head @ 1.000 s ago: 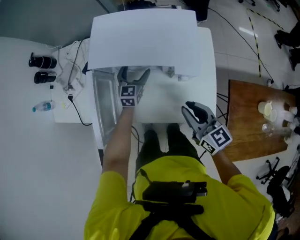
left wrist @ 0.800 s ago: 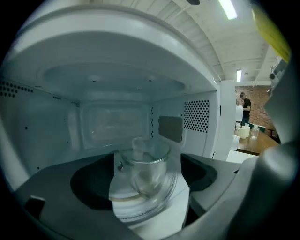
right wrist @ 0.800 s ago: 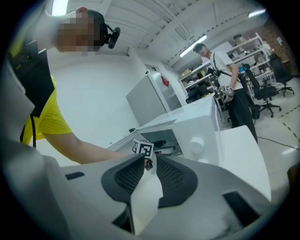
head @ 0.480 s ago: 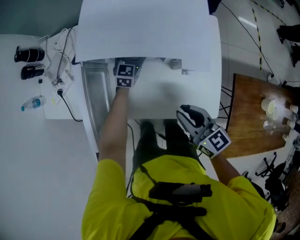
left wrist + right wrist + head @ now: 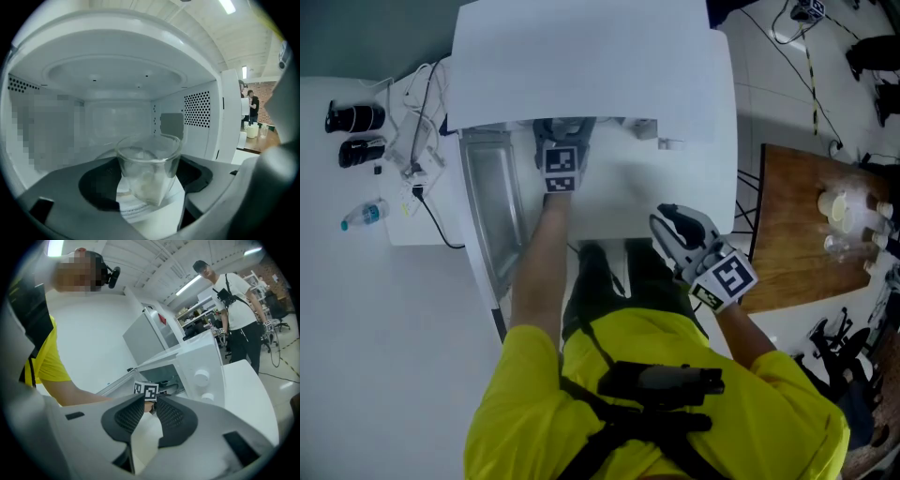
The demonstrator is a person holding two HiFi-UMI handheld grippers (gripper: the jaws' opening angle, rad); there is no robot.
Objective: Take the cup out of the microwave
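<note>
A clear glass cup (image 5: 148,157) stands on a white ringed plate (image 5: 136,212) inside the open white microwave (image 5: 581,66). My left gripper (image 5: 149,176) reaches into the cavity, its dark pads (image 5: 96,187) on either side of the cup. Its jaws are closing and I see no firm press on the glass. In the head view only its marker cube (image 5: 561,169) shows under the microwave's top edge. My right gripper (image 5: 666,218) hangs in front of the microwave's right half, shut with nothing between its fingertips (image 5: 169,414).
The microwave door (image 5: 487,220) stands open to the left. Cables (image 5: 422,155), two black cylinders (image 5: 354,131) and a small bottle (image 5: 364,217) lie on the white table at left. A wooden table (image 5: 797,244) with cups is at right. A person (image 5: 234,305) stands beyond the microwave.
The left gripper's marker cube now sits nearer the microwave's top edge, the arm reaching further in. The right gripper stays at about the same spot.
</note>
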